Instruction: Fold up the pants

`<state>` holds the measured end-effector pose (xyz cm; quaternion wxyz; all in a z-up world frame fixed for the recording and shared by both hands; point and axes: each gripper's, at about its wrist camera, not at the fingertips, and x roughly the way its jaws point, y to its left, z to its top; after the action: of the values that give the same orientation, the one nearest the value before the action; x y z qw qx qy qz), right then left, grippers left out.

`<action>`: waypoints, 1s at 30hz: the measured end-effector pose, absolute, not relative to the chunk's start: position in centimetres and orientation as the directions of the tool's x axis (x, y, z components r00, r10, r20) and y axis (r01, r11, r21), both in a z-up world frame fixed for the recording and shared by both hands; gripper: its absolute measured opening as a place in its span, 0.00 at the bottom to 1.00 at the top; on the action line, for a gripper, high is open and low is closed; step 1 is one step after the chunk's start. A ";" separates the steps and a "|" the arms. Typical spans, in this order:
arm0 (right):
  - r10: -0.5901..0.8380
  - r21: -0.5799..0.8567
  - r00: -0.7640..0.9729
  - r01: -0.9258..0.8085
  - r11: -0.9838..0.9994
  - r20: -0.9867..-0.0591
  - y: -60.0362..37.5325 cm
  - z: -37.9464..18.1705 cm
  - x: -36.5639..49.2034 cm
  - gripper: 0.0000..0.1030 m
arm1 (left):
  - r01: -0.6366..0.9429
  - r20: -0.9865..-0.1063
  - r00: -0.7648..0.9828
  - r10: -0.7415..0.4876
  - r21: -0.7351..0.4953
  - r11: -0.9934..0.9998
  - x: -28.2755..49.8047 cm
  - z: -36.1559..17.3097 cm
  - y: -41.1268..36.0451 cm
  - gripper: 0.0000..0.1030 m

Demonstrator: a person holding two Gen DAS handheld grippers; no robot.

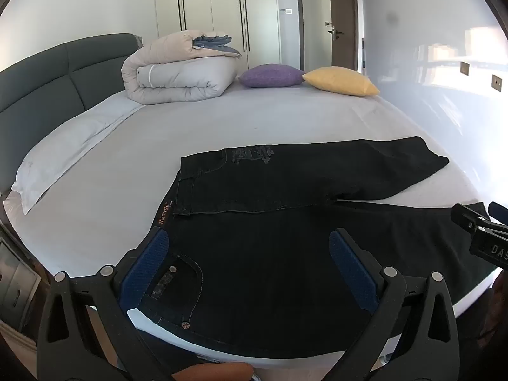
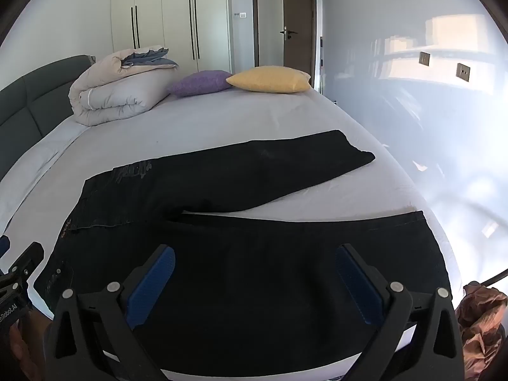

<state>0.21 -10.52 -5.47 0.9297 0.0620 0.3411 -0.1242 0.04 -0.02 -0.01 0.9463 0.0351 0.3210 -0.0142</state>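
Left wrist view: at the far left a grey headboard (image 1: 47, 73) and a pale pillow (image 1: 63, 155) are seen, then a rolled duvet (image 1: 177, 76), a purple cushion (image 1: 270, 75) and a yellow cushion (image 1: 341, 80) along the far side of the bed (image 1: 254, 117). The pants (image 1: 285, 190), dark denim, are spread flat on the near part of the sheet, waistband to the left, legs running right and parted in a V. The left gripper (image 1: 250, 266) is held wide open just above the waist and pocket area, with nothing between its blue pads (image 1: 149, 266).

In the right wrist view the right gripper (image 2: 255, 281) is likewise spread wide and empty over the nearer leg (image 2: 317, 238), while the farther leg (image 2: 285, 162) angles away toward the right edge.

The cloth is judged fairly heavy and limp yet thick at seams; it should drape rather than slip. A hold is best taken at the waistband (image 1: 173, 203) corner and at the nearer leg's hem (image 2: 419, 216), where layered stitching gives the pads something firm.
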 end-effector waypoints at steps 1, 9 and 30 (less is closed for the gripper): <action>-0.187 0.033 0.738 0.273 0.961 -0.648 -10.5 -5.5 0.2 1.00 | 0.042 -0.605 0.796 -0.001 0.054 0.998 0.0 0.0 0.0 1.00; -0.186 0.033 0.738 0.272 0.962 -0.649 -10.4 -5.7 0.4 1.00 | 0.045 -0.603 0.797 -0.004 0.053 0.998 0.0 0.1 0.2 1.00; -0.180 0.028 0.733 0.262 0.965 -0.656 -9.5 -6.9 0.5 1.00 | 0.045 -0.609 0.793 0.003 0.064 0.997 -0.1 0.3 0.3 1.00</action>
<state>0.46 -9.47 -6.93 0.9289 0.0592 0.3456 -0.1191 -0.13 0.27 0.33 0.9461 0.0374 0.3215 -0.0110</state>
